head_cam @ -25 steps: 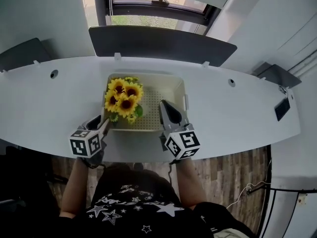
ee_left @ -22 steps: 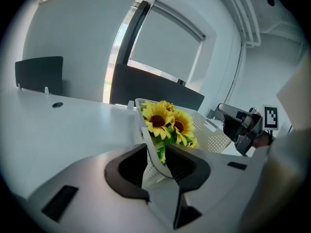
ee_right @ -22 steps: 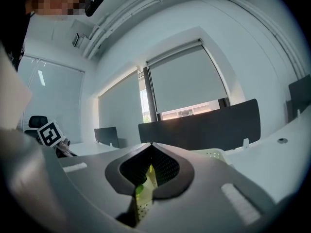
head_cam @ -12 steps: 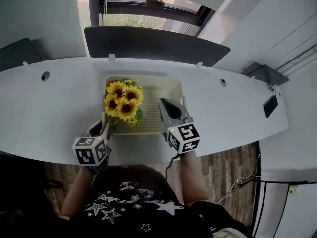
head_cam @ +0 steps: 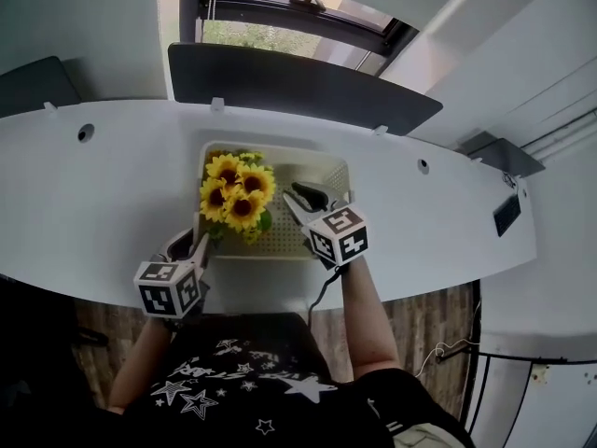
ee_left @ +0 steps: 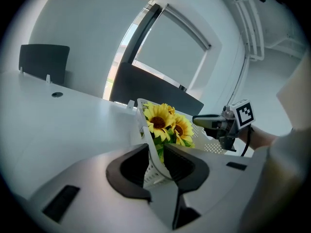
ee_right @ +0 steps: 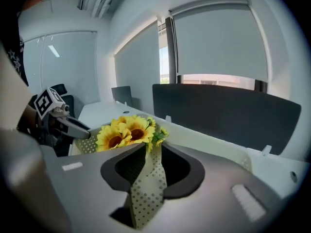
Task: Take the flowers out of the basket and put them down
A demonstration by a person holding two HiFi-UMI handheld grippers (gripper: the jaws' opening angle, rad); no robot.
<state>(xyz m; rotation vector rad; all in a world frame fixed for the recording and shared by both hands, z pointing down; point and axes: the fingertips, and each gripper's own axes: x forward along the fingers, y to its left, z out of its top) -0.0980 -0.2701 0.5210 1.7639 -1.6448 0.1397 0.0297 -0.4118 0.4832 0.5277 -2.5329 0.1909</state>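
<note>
I have the left claw (head_cam: 199, 247) clamped on the near left wall of the basket (head_cam: 280, 145). In the left gripper view the thin perforated wall stands pinched between its half-closed pads, so the basket should be pinned to the desk (head_cam: 112, 194). The right claw (head_cam: 291, 197) hangs over the inside of the basket, pointing at the flowers (head_cam: 238, 192). Its jaws have just been opening and are only a crack apart. Nothing is gripped between them; in the right gripper view only the dotted basket floor shows through the gap.

The sunflowers stand bunched in the left half of the basket, just beyond the right claw's tips and close to the wall I am holding.

As I read it, the step in hand is the reach for the bunch. To do it well I would:
- open the right jaws much wider before closing in
- come in below the blooms to take the green stems, not the petals
- keep the left claw firm, so the light basket does not tip or lift with the flowers
</note>
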